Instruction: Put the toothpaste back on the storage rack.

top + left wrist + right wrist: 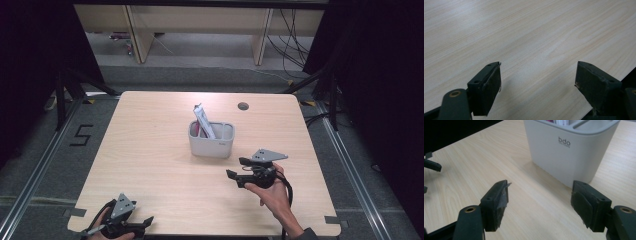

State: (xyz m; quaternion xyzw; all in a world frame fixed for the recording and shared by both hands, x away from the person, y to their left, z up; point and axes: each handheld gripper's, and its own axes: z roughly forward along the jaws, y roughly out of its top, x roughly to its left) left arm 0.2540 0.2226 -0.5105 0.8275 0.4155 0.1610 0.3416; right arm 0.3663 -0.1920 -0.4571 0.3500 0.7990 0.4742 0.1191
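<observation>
From above, we hold the right gripper [239,168] just beside the grey two-compartment plastic holder [211,140] mid-table, a white tube [204,121] leaning in its left compartment. Our left gripper [145,223] rests at the near edge of the pale wooden table [150,150].

Left gripper view: jaws apart over bare wood.

Right gripper view: jaws apart, empty, the holder [564,150] just beyond.

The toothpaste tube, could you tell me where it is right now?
In the high view, the toothpaste tube leans in the left compartment of the grey holder mid-table, just beyond the right gripper.
</observation>
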